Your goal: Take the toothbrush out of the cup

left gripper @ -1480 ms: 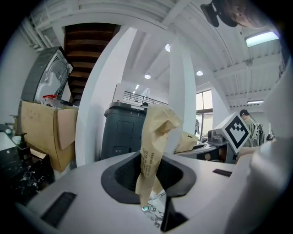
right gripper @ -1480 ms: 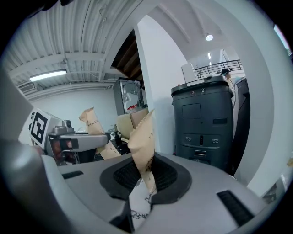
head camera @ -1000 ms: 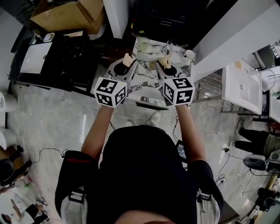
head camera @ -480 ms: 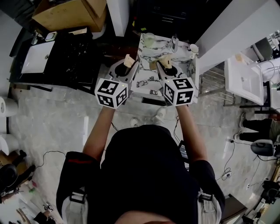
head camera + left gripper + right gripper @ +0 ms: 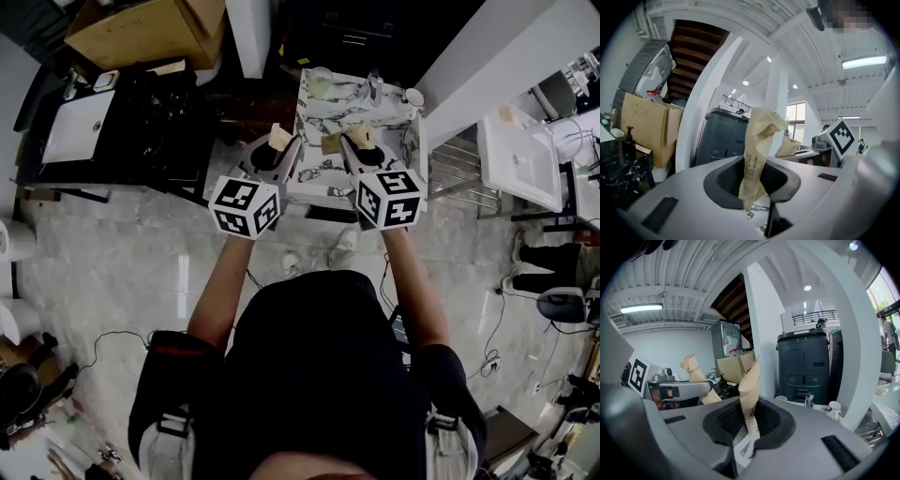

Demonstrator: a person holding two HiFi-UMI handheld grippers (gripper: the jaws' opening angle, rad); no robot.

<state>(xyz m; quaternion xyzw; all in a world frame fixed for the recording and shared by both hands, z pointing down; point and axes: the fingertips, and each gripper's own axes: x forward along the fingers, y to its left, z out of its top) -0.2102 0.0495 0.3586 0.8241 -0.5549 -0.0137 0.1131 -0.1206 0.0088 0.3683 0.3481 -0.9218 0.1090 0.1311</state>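
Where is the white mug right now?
In the head view, the white mug stands at the far right corner of the marble table, just right of the glass; the right gripper view shows it at lower right.

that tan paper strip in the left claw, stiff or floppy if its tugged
Probably light and floppy: the tan paper strip is crumpled at its top. It looks thin, so likely creases or tears. The left claw, shut on it, probably won't slip on the matte surface.
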